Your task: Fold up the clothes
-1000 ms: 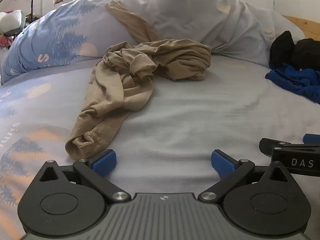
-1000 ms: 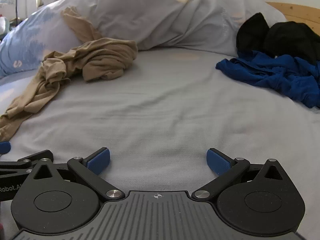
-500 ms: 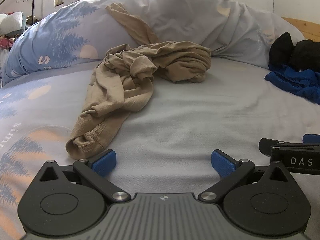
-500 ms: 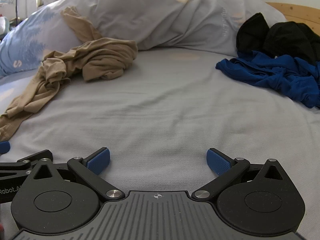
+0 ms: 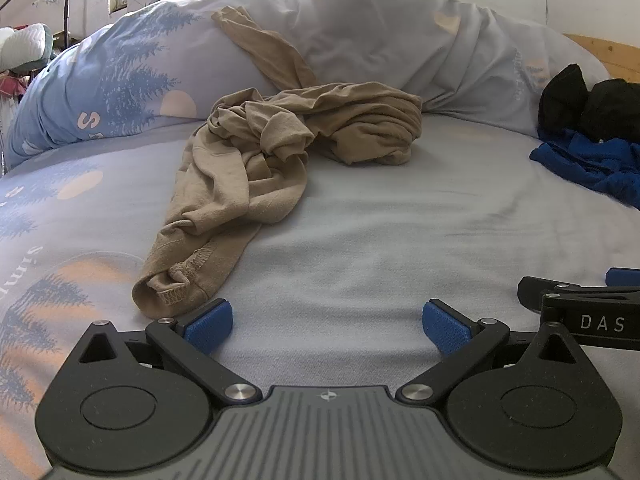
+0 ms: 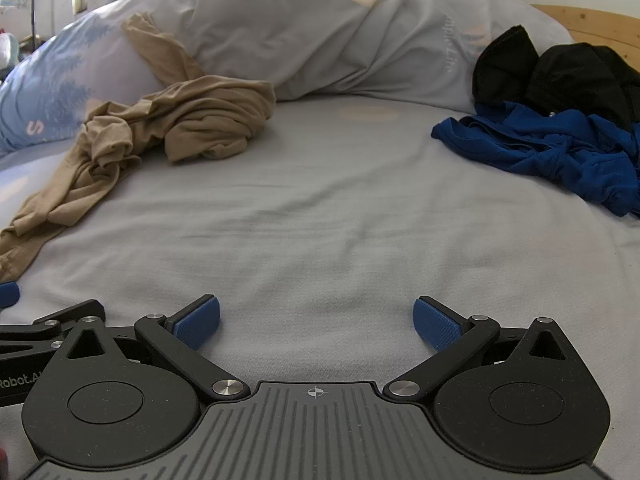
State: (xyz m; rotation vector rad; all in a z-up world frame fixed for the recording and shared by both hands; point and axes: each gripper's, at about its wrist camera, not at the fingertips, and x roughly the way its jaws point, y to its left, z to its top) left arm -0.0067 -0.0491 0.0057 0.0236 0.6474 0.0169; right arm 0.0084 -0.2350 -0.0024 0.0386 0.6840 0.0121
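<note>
A crumpled tan garment (image 5: 256,160) lies on the bed, one part draped up over the rolled duvet; its hemmed end reaches almost to my left gripper's left pad. The same tan garment (image 6: 160,132) sits far left in the right wrist view. My left gripper (image 5: 327,326) rests low over the sheet, open, nothing between its blue pads. My right gripper (image 6: 316,323) is open too, over bare sheet. A blue garment (image 6: 552,152) and a black garment (image 6: 560,72) are piled at the far right.
A rolled pale duvet (image 5: 400,52) with a blue tree print runs across the back. A wooden headboard (image 6: 600,28) shows at the far right. The grey-blue sheet (image 6: 320,208) stretches between the tan and blue garments. The right gripper's side (image 5: 588,312) appears in the left wrist view.
The left wrist view has tilted slightly, so the garments sit a little lower in it. Both grippers stay open, and the clothes have not moved.
</note>
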